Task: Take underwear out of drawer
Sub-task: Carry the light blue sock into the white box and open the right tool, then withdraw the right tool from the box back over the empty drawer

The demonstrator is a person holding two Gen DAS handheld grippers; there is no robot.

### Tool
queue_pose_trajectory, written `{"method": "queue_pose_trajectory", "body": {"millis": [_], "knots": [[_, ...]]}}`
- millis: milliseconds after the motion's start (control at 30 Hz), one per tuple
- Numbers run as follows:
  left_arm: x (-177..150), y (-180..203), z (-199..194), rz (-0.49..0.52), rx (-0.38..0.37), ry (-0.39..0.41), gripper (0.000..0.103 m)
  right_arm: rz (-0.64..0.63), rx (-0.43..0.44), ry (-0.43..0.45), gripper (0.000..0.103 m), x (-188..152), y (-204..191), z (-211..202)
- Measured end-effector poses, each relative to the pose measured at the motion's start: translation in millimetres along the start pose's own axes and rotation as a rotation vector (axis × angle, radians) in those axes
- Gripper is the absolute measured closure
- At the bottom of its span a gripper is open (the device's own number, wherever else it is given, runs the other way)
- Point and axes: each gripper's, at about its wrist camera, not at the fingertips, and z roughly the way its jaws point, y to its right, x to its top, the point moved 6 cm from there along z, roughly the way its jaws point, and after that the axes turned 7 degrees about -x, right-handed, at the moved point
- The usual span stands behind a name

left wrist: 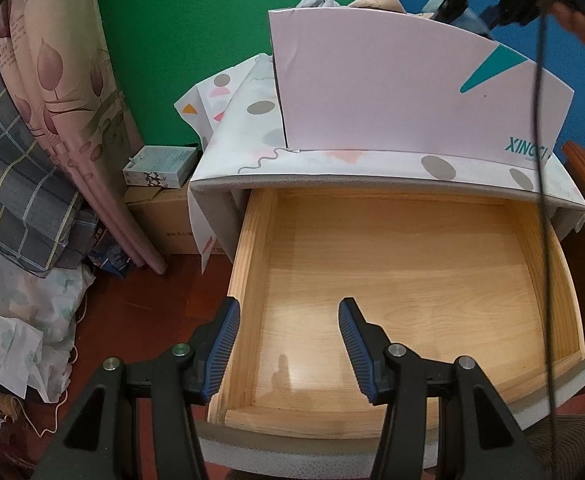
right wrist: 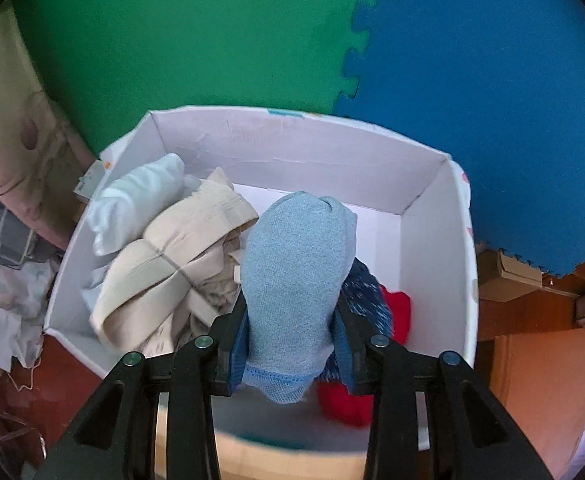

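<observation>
A white cardboard box (left wrist: 412, 92) stands on the cloth-covered cabinet top (left wrist: 332, 160), toward its back edge. Behind it hang foam mats — green (right wrist: 196, 40) on the left, blue (right wrist: 484, 80) on the right. Left of the cabinet, a small printed carton (left wrist: 158, 166) sits on a brown box (left wrist: 164, 220), beside folded bedding (left wrist: 24, 148).

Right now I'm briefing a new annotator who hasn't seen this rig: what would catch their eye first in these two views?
First, the light blue underwear clamped in the right gripper, hanging over a white box that already holds beige, white, dark blue and red garments. Next, the wooden drawer pulled wide open with nothing visible inside, the left gripper open above its front left corner. Behind both, the green and blue foam mats fill the wall.
</observation>
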Motion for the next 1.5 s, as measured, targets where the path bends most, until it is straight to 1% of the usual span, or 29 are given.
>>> {"method": "queue_pose_trajectory", "body": {"millis": [33,133,167,200,333,367,433,533,600,633,667,700,733,800,833,867,933,1000,1133,1367,1500], "knots": [[0,0,0,0.0,0.001,0.0,0.051,0.003,-0.007,0.004,0.064,2,-1,6],[0,0,1,-0.004,-0.003,-0.001,0.051,0.007,-0.005,0.018,0.053,4,-3,12],[1,0,1,-0.004,-0.003,0.0,0.051,0.005,-0.001,0.033,0.046,5,-5,10],[1,1,1,-0.003,-0.006,0.0,0.051,0.007,0.006,0.049,0.038,5,-5,7],[1,1,-1,-0.008,-0.006,0.01,0.051,0.032,0.024,0.124,0.028,-3,4,-19],[1,1,-1,-0.009,-0.006,0.013,0.051,0.034,0.028,0.134,0.022,-5,5,-26],[2,1,-2,-0.01,-0.007,0.019,0.051,0.035,0.039,0.17,0.018,-16,11,-47],[2,3,-6,-0.008,-0.018,0.031,0.05,0.037,0.038,0.228,0.011,-42,20,-76],[2,4,-10,-0.006,-0.016,0.046,0.051,0.056,0.032,0.261,0.006,-69,28,-93],[2,5,-13,-0.001,-0.015,0.054,0.051,0.067,0.029,0.272,0.004,-90,31,-97],[2,6,-16,0.005,-0.018,0.059,0.051,0.072,0.026,0.273,0.003,-103,32,-100],[2,7,-18,0.01,-0.018,0.062,0.051,0.081,0.018,0.269,0.003,-119,35,-100],[1,9,-21,0.015,-0.014,0.063,0.051,0.091,0.008,0.256,0.002,-143,36,-94],[-3,13,-28,0.032,-0.023,0.067,0.051,0.103,-0.007,0.225,0.002,-172,38,-81],[-6,15,-33,0.042,-0.018,0.07,0.05,0.113,-0.011,0.195,0.002,-192,37,-70],[-7,16,-35,0.048,-0.014,0.073,0.051,0.12,-0.009,0.175,0.002,-202,36,-61],[-12,19,-42,0.058,-0.018,0.076,0.051,0.134,-0.002,0.105,0.003,-233,34,-39],[-17,21,-46,0.06,-0.018,0.071,0.05,0.148,0.005,0.068,0.003,-250,31,-25],[-23,22,-45,0.055,-0.021,0.066,0.051,0.147,0.003,0.054,0.003,-266,25,-15],[-24,25,-44,0.053,-0.024,0.062,0.051,0.114,0.013,0.053,0.003,-270,14,-10],[-25,28,-44,0.062,-0.025,0.063,0.051,0.098,0.009,0.035,0.003,-273,11,-5]]}}
